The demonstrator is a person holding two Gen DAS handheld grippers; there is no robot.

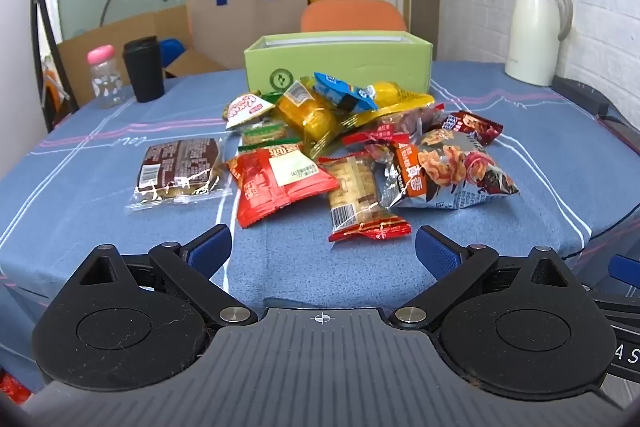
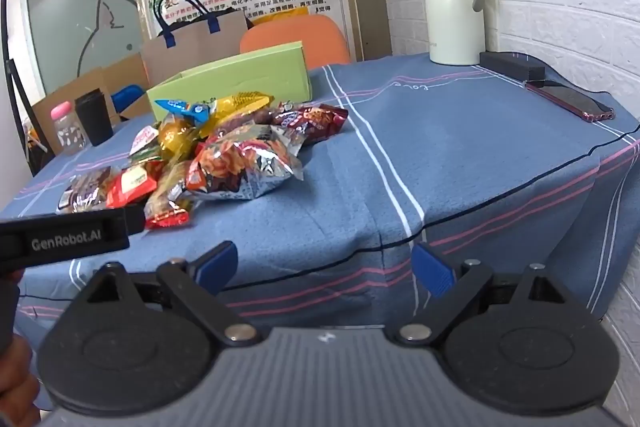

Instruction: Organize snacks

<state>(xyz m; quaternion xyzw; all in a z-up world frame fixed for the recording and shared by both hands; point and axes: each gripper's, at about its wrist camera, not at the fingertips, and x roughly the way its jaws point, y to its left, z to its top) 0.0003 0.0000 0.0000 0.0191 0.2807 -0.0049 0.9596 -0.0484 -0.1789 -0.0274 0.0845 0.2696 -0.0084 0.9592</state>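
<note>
The landmark is the light green box [image 1: 338,61], which stands open at the top on the blue tablecloth [image 1: 100,227]. Directly in front of the box lies the pile of snacks [image 1: 340,139], and the packets at the back of the pile reach up to the front wall of the box. A blue packet [image 1: 344,91] and some yellow packets [image 1: 308,111] are nearest to the box. Farther from the box, toward the camera, lie a red packet [image 1: 280,179], a brown packet with clear edges [image 1: 178,171] which is a little apart from the others, a biscuit packet with red ends [image 1: 360,203], and a shiny silver bag with a noodle picture [image 1: 456,171]. To the left of the box stand a black cup [image 1: 143,69] and a small bottle with a pink cap [image 1: 103,75]; to its right, near the white brick wall, stands a cream jug [image 1: 536,27]. The left gripper [image 1: 323,247] is on the near side of the pile from the box, with its jaws wide apart and nothing between them. The right gripper [image 2: 324,267] is also wide open and empty, above the edge of the table, well to the right of the pile.
</note>
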